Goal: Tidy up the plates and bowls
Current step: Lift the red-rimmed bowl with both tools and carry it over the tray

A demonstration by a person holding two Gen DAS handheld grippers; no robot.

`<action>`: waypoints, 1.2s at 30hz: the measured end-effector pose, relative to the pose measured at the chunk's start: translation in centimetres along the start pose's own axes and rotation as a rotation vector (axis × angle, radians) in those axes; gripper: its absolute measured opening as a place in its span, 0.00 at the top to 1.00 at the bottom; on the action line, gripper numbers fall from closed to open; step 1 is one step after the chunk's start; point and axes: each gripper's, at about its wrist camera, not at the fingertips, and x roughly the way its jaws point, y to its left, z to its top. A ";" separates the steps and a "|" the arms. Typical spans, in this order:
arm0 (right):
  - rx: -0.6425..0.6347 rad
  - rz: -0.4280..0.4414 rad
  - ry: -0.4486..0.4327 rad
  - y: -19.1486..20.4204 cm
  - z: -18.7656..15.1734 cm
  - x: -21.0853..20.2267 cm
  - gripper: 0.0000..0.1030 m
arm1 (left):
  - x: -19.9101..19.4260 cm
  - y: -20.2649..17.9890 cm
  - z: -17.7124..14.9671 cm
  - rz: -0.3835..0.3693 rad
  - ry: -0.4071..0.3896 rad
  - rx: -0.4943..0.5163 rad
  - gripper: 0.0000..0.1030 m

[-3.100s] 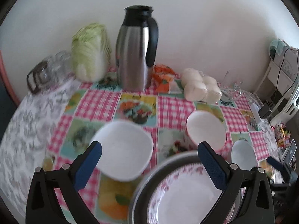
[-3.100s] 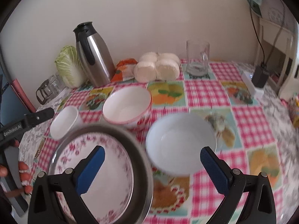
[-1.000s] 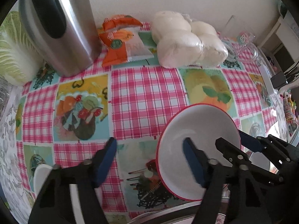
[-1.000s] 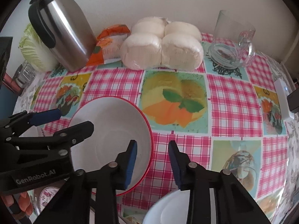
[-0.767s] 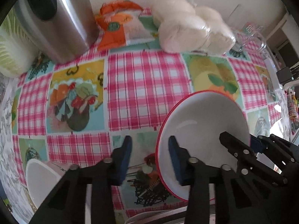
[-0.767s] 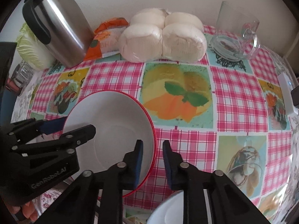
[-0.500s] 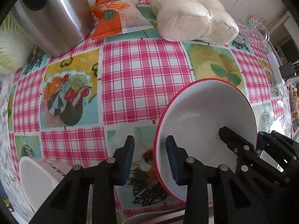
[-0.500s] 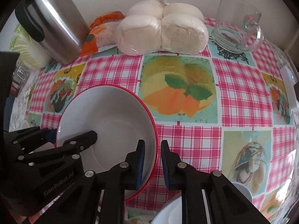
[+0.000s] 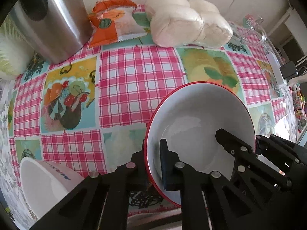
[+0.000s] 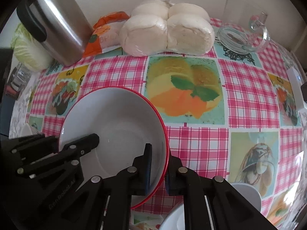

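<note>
Red-rimmed bowl (image 9: 201, 115), rim pinched by left tongs (image 9: 153, 153), right tongs (image 10: 158, 163)

Both wrist views steep downward, close over checked tablecloth (image 9: 134, 80), left view from bowl's left rim, right from opposite rim, sharing red-rimmed bowl (image 10: 115, 118), buns (image 10: 167, 30).

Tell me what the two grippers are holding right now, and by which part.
Both hold the red-rimmed bowl by its rim: left gripper on one side, right gripper on the opposite side.
</note>
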 end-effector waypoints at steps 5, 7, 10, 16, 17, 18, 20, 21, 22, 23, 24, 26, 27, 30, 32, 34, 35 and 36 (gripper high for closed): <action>0.009 0.004 -0.045 -0.3 0.3 -2.3 0.88 | -3.0 -0.5 -0.3 0.010 -0.067 0.004 0.90; 0.010 0.005 -0.070 -0.2 0.3 -3.7 0.88 | -4.5 -0.7 -0.4 0.006 -0.089 0.002 0.89; 0.007 0.006 -0.104 -0.3 0.1 -6.1 0.88 | -6.8 -1.1 -1.4 0.004 -0.128 -0.007 0.89; -0.027 0.004 -0.137 0.6 -2.0 -10.4 0.88 | -10.3 -1.3 -4.3 0.012 -0.171 -0.017 0.89; -0.029 0.004 -0.138 0.8 -2.3 -10.8 0.88 | -10.8 -1.3 -4.7 0.010 -0.178 -0.022 0.89; -0.031 0.005 -0.140 0.9 -2.9 -11.3 0.88 | -11.3 -1.3 -5.4 0.005 -0.186 -0.030 0.89; -0.044 -0.002 -0.144 1.2 -4.1 -12.4 0.88 | -12.0 -1.0 -6.6 -0.012 -0.202 -0.055 0.89; -0.048 -0.005 -0.147 1.4 -4.5 -12.5 0.88 | -12.2 -0.8 -7.1 -0.012 -0.206 -0.064 0.89; -0.053 -0.006 -0.148 1.5 -5.0 -12.6 0.88 | -12.3 -0.8 -7.7 -0.011 -0.211 -0.072 0.89; -0.058 -0.002 -0.149 1.7 -5.5 -12.9 0.88 | -12.5 -0.6 -8.6 -0.014 -0.217 -0.085 0.89; -0.061 0.002 -0.147 1.9 -6.2 -13.0 0.88 | -12.5 -0.5 -9.1 -0.017 -0.219 -0.092 0.89; -0.069 0.003 -0.138 2.2 -7.4 -13.0 0.88 | -12.5 -0.1 -10.4 -0.030 -0.220 -0.112 0.89; -0.078 0.003 -0.132 2.4 -8.0 -13.0 0.88 | -12.4 0.2 -11.2 -0.040 -0.222 -0.127 0.89; -0.090 0.012 -0.121 3.0 -9.7 -12.6 0.88 | -12.2 0.6 -13.0 -0.057 -0.225 -0.159 0.89; -0.085 0.024 -0.116 3.2 -10.7 -12.2 0.88 | -11.8 0.8 -14.2 -0.062 -0.222 -0.177 0.89; -0.078 0.039 -0.109 3.4 -11.7 -11.8 0.88 | -11.3 0.9 -15.2 -0.062 -0.222 -0.182 0.89; -0.073 0.046 -0.105 3.4 -12.3 -11.5 0.88 | -11.0 1.0 -15.9 -0.063 -0.221 -0.190 0.89; -0.070 0.051 -0.102 3.5 -12.6 -11.3 0.88 | -10.7 1.1 -16.4 -0.065 -0.220 -0.197 0.89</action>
